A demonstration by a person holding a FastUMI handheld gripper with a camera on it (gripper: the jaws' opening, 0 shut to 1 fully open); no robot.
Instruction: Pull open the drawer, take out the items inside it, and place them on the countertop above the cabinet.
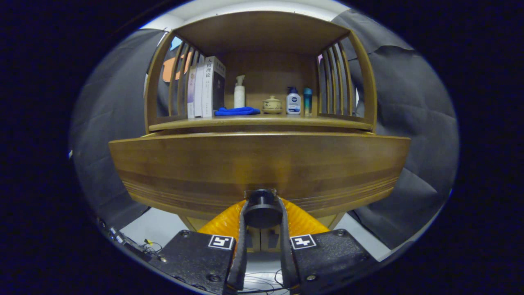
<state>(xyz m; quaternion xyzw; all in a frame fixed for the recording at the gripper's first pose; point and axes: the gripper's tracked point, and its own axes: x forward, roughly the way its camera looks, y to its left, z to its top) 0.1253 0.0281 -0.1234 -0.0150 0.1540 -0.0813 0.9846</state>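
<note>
Right now the claw (262, 205) has its 2 fingers closed in snugly on the dark round knob (262, 211) at the middle of the drawer front (262, 164), one finger pressing each side of it, so the hold looks firm. The drawer front seems to stand forward of the cabinet, though how far it has slid out cannot be told from this low angle, and whatever lies inside it is hidden behind the wooden front. Above sits the surface (262, 121) where the items are meant to go, already carrying 3 or so upright books (204, 88), a folded blue cloth (237, 111), a white pump bottle (239, 93), a small lidded pot (272, 104), a white bottle with a blue cap (293, 102) and a slim teal bottle (307, 100). The main risk, as I judge it, is the round knob slipping out from between the fingers if the pull goes off at an angle instead of straight back. Pulling too hard could also bring the drawer fully off its runners, or jolt the cabinet enough to topple the bottles above. Later, free room on that crowded surface will be tight, so a careless placement might knock something over
</note>
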